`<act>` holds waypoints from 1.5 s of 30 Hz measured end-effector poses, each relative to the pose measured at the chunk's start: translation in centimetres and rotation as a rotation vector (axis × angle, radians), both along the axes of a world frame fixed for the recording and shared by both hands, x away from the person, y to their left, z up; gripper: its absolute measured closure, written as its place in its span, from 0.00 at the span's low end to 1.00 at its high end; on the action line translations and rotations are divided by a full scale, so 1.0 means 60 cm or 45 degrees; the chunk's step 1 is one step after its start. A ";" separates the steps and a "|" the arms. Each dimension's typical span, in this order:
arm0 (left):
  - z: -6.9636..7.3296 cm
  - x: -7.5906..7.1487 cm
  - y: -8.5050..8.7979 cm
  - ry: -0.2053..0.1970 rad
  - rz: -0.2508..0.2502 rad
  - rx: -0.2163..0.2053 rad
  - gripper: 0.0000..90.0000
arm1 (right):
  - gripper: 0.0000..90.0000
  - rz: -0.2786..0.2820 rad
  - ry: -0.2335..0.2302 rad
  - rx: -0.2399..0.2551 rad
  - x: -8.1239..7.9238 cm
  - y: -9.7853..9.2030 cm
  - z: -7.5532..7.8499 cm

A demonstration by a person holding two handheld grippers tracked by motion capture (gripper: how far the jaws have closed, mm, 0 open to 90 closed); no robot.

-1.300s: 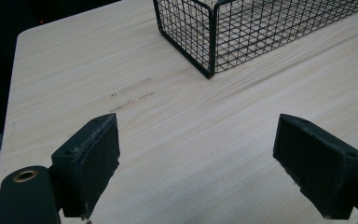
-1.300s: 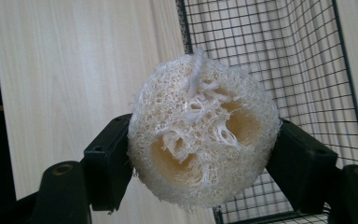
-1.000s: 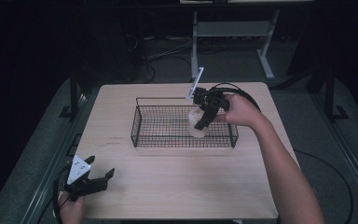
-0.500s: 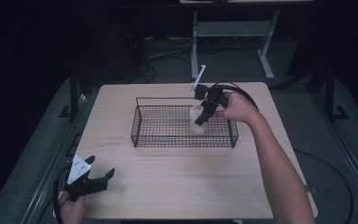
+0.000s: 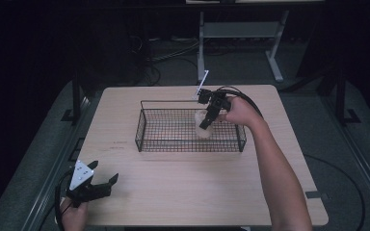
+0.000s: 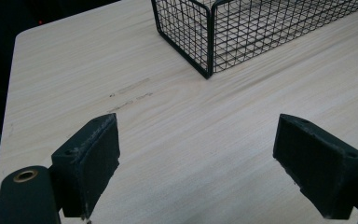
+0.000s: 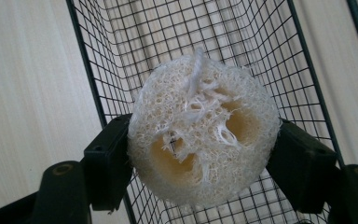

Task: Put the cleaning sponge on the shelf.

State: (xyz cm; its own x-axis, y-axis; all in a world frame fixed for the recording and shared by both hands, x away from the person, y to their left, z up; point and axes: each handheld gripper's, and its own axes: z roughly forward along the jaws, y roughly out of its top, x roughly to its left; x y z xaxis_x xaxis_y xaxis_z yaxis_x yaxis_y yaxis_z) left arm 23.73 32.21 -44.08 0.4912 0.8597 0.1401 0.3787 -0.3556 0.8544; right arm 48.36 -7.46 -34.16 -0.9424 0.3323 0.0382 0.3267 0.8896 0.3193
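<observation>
A pale round loofah slice (image 7: 203,133) with holes through it is clamped between the two black jaws of my right gripper (image 7: 200,163). In the high view the right gripper (image 5: 206,121) points down into the black wire basket (image 5: 147,142), holding the loofah slice (image 5: 200,120) inside the basket's right half. The basket's mesh floor (image 7: 168,37) lies right behind the loofah. My left gripper (image 5: 96,187) rests at the table's near left corner, open, with bare wood between its pads (image 6: 91,156). A corner of the basket (image 6: 205,42) stands ahead of it.
The light wooden table (image 5: 183,192) has bare room in front of and beside the basket. Faint marks (image 6: 130,91) are on the wood near the left gripper. A white desk frame (image 5: 241,33) and cables stand on the dark floor behind.
The right gripper has lowered and shifted slightly left, carrying the loofah slice down from above the rim into the basket. The left gripper has stayed still.
</observation>
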 end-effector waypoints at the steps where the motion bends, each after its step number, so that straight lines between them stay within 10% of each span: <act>1: 0.000 0.000 0.000 0.002 0.000 0.001 0.15 | 0.31 -0.003 0.005 -0.008 0.001 0.002 -0.004; 26: 0.001 0.000 0.002 0.000 0.006 -0.004 0.15 | 0.30 -0.009 0.082 -0.063 0.021 0.015 -0.077; 45: 0.002 -0.002 0.002 -0.002 0.005 0.001 0.15 | 0.24 -0.054 0.097 -0.038 0.018 -0.001 -0.084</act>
State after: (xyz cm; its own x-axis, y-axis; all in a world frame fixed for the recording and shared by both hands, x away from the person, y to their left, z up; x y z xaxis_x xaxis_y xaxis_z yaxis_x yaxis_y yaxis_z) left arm 23.63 32.31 -43.97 0.4878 0.8613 0.1418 0.3783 -0.3550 0.8549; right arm 49.44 -7.50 -39.21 -0.9221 0.3741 0.0988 0.3867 0.8832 0.2653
